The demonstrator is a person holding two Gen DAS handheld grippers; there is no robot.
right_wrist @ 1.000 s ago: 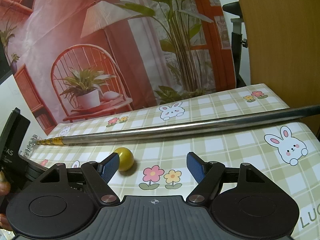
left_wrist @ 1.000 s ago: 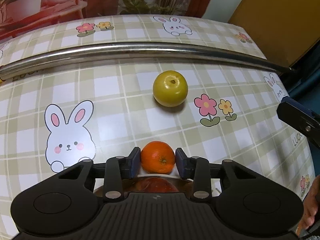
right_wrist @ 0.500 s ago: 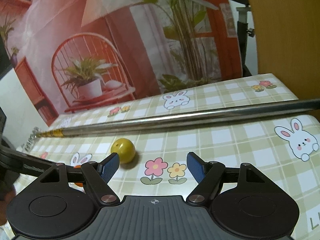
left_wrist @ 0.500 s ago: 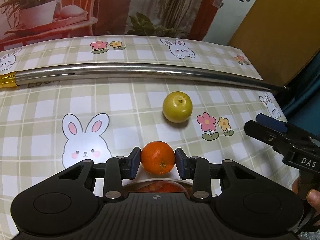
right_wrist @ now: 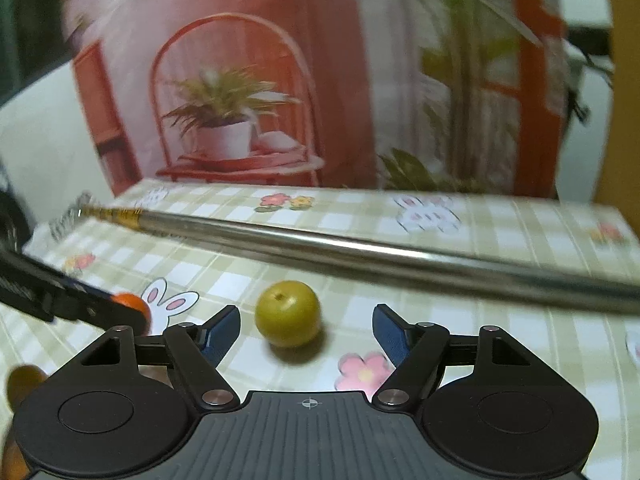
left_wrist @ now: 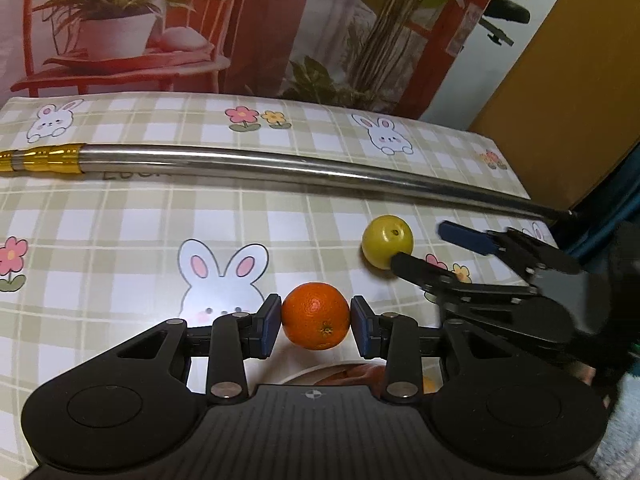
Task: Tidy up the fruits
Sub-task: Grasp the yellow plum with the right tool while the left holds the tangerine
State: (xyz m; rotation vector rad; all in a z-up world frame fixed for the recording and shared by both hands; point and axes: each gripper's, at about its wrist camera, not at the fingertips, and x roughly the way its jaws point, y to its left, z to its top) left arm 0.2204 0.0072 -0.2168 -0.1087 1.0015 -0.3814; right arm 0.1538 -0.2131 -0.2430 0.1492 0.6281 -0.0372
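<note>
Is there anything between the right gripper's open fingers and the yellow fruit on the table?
No. In the right wrist view the right gripper frames the yellow fruit, with only bare checked tablecloth between them.

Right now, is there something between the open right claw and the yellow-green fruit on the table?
Nothing visible. The right claw is open and the yellow-green fruit lies just ahead of its gap on bare tablecloth. The metal pole lies beyond the fruit, and the left claw holds the orange off to the side.
</note>
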